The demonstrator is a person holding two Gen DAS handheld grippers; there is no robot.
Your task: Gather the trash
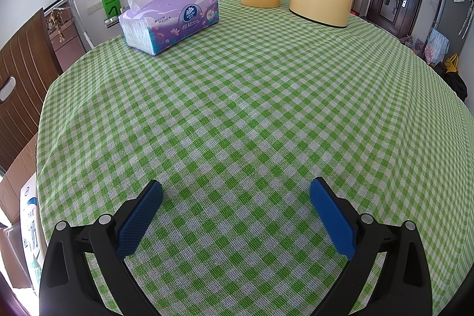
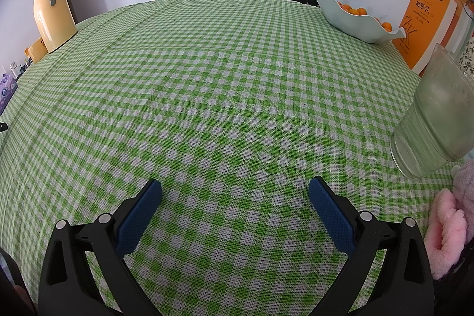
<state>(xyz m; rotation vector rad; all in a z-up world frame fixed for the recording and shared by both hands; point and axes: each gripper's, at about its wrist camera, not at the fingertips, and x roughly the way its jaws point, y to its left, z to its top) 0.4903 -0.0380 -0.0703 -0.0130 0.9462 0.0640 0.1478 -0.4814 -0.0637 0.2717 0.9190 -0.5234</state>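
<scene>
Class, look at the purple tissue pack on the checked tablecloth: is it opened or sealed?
Opened. A white tissue stands up out of the top of the tissue pack, pulled partly through its slot.

You can read "mucun" in white on the green bag [image 1: 112, 7] against the far wall. The orange book [image 2: 425, 27] carries the Chinese title "犯罪学" above large letters "ZK". The purple tissue pack [image 1: 172, 22] shows a round blue logo, its lettering too small to read.
</scene>
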